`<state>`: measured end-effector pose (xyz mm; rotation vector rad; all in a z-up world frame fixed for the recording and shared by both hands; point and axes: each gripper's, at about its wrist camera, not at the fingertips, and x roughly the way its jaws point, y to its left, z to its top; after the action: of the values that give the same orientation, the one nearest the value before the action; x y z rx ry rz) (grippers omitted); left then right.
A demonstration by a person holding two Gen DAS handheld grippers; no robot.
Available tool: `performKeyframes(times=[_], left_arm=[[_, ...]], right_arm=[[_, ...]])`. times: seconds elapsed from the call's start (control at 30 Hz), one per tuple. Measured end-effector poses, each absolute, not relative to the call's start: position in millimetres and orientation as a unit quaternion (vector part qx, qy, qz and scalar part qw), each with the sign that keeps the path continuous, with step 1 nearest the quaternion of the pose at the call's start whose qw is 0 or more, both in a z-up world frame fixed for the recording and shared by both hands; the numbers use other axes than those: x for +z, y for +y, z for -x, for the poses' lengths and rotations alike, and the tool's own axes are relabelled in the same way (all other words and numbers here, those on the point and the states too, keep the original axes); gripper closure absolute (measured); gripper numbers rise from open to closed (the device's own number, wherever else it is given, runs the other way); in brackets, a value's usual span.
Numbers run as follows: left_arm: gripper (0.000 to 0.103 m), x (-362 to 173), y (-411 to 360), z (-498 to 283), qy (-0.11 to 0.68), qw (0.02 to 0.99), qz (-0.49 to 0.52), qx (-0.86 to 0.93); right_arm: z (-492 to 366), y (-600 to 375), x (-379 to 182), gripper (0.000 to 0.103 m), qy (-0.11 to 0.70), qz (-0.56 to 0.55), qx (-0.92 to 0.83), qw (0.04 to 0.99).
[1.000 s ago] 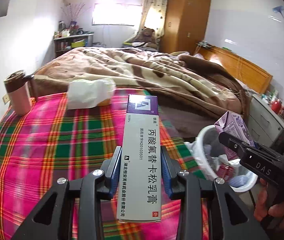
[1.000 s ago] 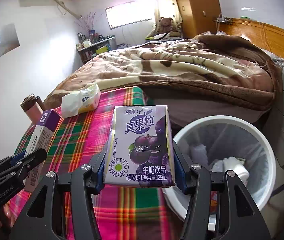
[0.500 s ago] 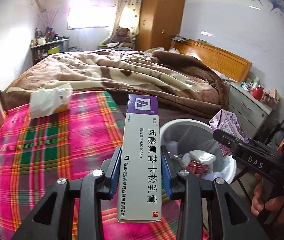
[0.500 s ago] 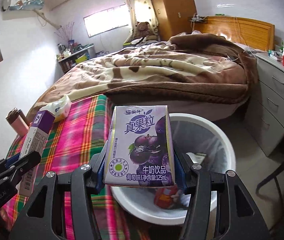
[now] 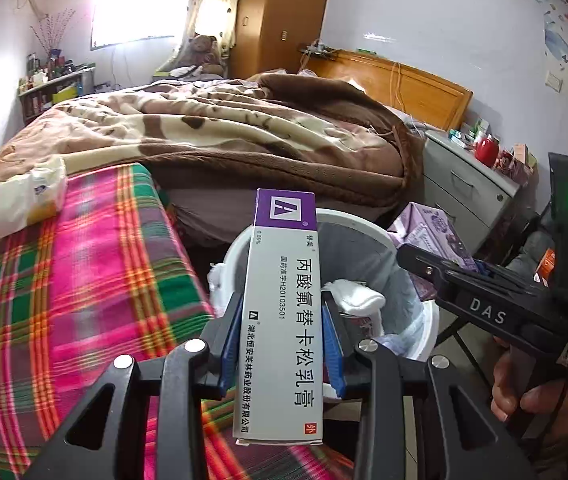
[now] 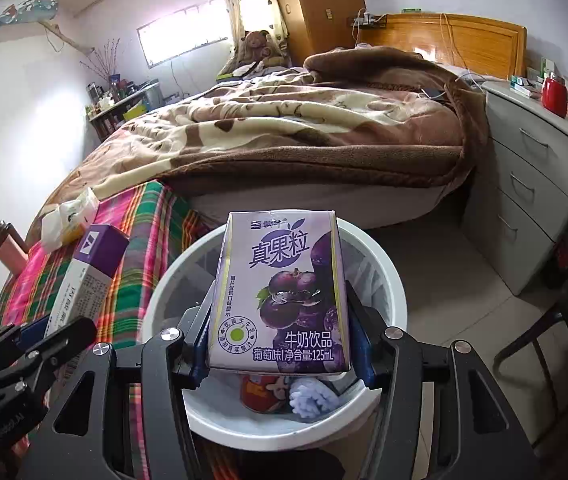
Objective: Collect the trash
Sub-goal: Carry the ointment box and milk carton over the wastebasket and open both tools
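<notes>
Left gripper [image 5: 282,344]: jaws narrow, clamped on the box [image 5: 280,320] across its lower half; box upright, long axis along the fingers.
Right gripper [image 6: 280,336]: jaws wider, clamped on the carton [image 6: 280,296] low on its side walls; carton upright.
Box: slim card ointment pack, judged light and fairly stiff; likely to crush if squeezed harder on its flat faces. The grip low on the narrow sides looked sound.
Carton: small purple milk-drink pack, judged light; coated walls probably slick and soft if empty. Whether liquid remained could not be told.
Position: both items were over or just before the bin [image 6: 388,280], the carton above its opening, the box at its near-left rim.
Bin: white, lined, on the floor beside the cloth [image 5: 64,288]; already held white tissue and a red-printed wrapper.
Nearby: tissue pack [image 5: 28,196] and flask [image 6: 4,248] lay on the cloth, well apart from the bin.
Obstructions: none over the bin mouth; the two grippers sat close together, so a knock between them was the chief risk.
Beyond: bed and drawer unit [image 6: 532,184], clear of the work.
</notes>
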<state>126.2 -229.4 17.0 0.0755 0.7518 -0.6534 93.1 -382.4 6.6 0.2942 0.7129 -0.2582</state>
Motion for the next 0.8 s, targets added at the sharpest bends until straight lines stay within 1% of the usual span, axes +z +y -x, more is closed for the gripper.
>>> performKeyframes(times=[0.27,0.5,0.57,0.63,0.67,0.7,0.73,0.8], left_arm=[[0.065,11.4,-255.8,-125.9,0.364,0.874,-0.051,-0.317],[0.064,-1.1,-271.3,-131.3,0.384,0.865,-0.05,-0.32],[0.056,-3.5,-273.2,-131.2,0.388,0.863,-0.049,-0.319],[0.041,-3.6,-272.0,-130.5,0.388,0.863,-0.045,-0.321],[0.039,-3.0,-271.9,-130.2,0.388,0.863,-0.043,-0.321],[0.039,-2.0,-271.3,-129.7,0.387,0.863,-0.041,-0.321],[0.038,-1.1,-271.4,-129.3,0.386,0.864,-0.041,-0.321],[0.036,0.5,-271.0,-128.1,0.386,0.865,-0.04,-0.319]], right_arm=[[-95.4,-401.4,-3.1,0.047,0.362,-0.146,-0.125,0.912],[-100.8,-408.0,-12.3,0.047,0.377,-0.143,-0.12,0.907],[-100.7,-409.3,-14.1,0.047,0.379,-0.144,-0.119,0.906],[-101.3,-410.8,-14.1,0.047,0.377,-0.144,-0.119,0.907],[-100.6,-411.0,-14.0,0.046,0.377,-0.144,-0.119,0.907],[-100.8,-411.4,-13.5,0.043,0.377,-0.145,-0.12,0.907],[-99.7,-411.4,-12.7,0.037,0.375,-0.146,-0.121,0.907],[-97.2,-411.9,-10.6,0.034,0.368,-0.148,-0.122,0.91]])
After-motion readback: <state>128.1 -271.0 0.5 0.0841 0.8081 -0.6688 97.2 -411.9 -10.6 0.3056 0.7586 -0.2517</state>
